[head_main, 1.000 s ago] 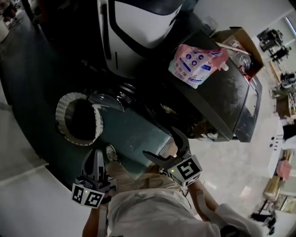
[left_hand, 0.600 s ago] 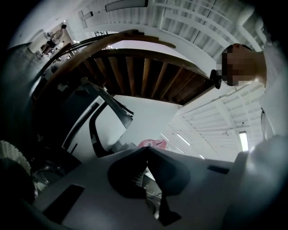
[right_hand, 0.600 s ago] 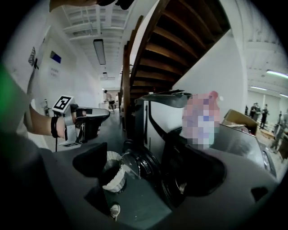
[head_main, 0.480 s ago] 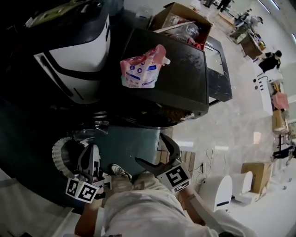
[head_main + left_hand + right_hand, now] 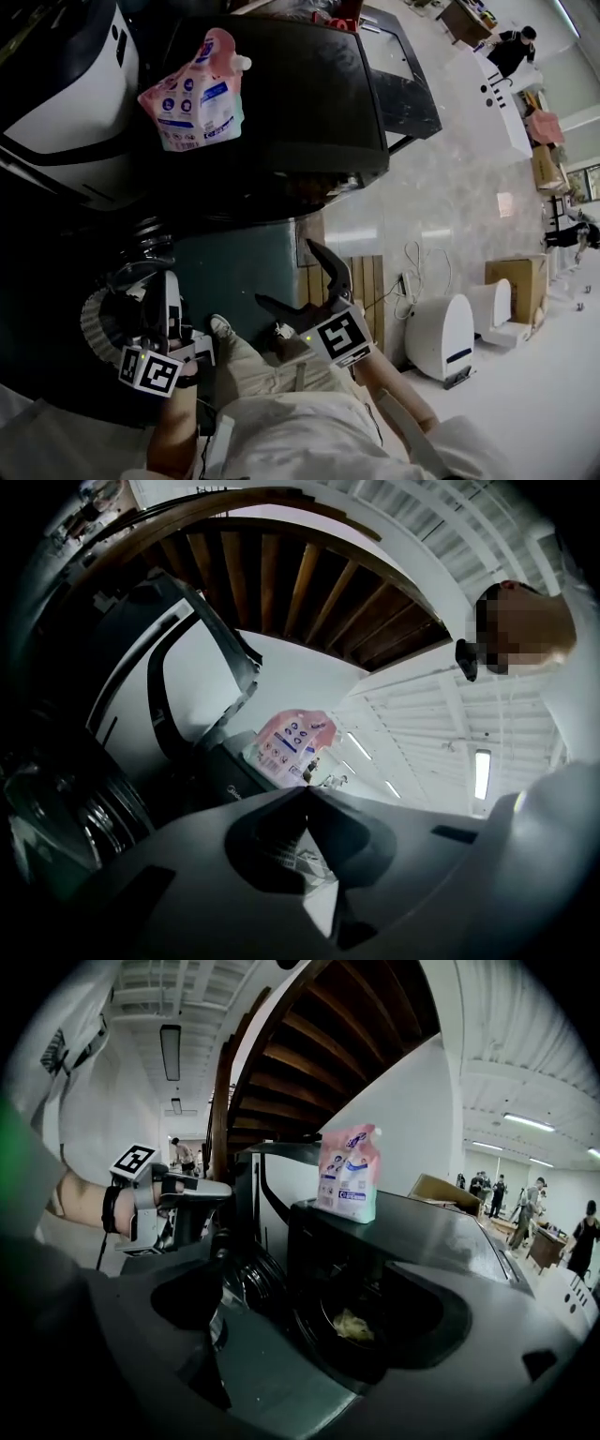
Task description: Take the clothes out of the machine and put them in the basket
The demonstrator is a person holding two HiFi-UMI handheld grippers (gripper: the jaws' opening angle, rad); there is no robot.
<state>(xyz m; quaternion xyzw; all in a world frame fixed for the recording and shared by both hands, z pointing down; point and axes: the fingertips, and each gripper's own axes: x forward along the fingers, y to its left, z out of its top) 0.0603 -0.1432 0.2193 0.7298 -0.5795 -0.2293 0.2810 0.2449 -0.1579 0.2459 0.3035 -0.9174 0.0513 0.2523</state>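
The black washing machine (image 5: 281, 94) fills the top of the head view, a pink detergent pouch (image 5: 192, 89) lying on its lid. In the right gripper view its round opening faces me, and a pale yellowish cloth (image 5: 354, 1326) lies inside the drum. My right gripper (image 5: 286, 274) hangs in front of the machine, jaws spread wide and empty (image 5: 306, 1265). My left gripper (image 5: 172, 279) is shut on nothing, raised over the white ribbed basket (image 5: 94, 328), which it partly hides. The left gripper view points up past the meeting jaw tips (image 5: 305, 791) to the pouch (image 5: 291, 747).
The machine's glass door (image 5: 248, 1283) stands open to the left of the drum. A large white-and-black appliance (image 5: 56, 84) stands at the left. A teal mat (image 5: 244, 272) lies before the machine. White units (image 5: 441, 333) and a cardboard box (image 5: 516, 281) stand at the right.
The head view has swung, so the machine and pouch now sit higher and further left. The basket has slid behind the left gripper. Neither gripper's jaws changed.
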